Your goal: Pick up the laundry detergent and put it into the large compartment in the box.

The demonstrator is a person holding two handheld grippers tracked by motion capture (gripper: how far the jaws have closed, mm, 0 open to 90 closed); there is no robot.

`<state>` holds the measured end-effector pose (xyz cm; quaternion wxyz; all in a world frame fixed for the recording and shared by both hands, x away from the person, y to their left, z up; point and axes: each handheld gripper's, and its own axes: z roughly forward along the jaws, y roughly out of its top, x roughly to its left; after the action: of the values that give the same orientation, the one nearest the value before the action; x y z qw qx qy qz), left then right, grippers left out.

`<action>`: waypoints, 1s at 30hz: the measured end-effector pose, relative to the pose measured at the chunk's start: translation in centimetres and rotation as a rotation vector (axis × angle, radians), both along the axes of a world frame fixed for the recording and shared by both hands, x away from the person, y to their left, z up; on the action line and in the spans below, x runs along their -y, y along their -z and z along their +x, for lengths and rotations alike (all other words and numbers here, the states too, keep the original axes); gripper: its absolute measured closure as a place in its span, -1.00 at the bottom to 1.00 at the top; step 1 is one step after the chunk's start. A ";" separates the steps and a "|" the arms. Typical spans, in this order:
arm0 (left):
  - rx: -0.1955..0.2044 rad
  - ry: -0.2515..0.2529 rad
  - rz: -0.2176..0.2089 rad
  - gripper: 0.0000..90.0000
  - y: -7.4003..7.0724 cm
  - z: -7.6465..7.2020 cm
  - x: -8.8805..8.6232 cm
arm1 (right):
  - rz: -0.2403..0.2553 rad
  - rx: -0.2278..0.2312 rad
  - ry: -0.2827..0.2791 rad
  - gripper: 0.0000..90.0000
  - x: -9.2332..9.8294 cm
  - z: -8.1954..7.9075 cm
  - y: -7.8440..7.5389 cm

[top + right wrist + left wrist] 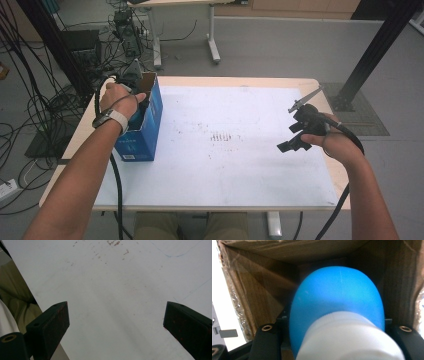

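Blue-and-white object (pixel 337 315) clamped in left claw (pixel 334 340) inside the box (pixel 262 295).

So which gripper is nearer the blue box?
Left. The left gripper is down inside the blue box, shut on a blue and white object. The right gripper hovers open over the table, well apart.

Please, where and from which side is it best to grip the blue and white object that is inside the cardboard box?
Probably at the waist where the rounded blue end meets the white part, coming straight down through the open top of the box, since its cardboard walls close every other side. The left gripper already does so: its jaws sit at either side of the blue and white object, closed on it. The blue end bulges wider, which should resist slipping.
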<state>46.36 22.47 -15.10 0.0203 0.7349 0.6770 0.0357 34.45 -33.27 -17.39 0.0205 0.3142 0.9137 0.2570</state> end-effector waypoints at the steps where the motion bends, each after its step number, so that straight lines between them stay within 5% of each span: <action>1: 0.001 -0.002 -0.001 -0.15 0.0 0.0 0.0 | -0.001 -0.003 0.003 -0.86 -0.1 0.0 0.0; 30: -0.011 -0.003 -0.005 -0.14 0.0 0.1 -0.2 | -0.004 0.004 -0.004 -0.86 -0.2 -0.1 -0.2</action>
<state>46.48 22.62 -15.14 0.0181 0.7338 0.6784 0.0299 34.38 -33.05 -17.15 0.0222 0.3117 0.9148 0.2559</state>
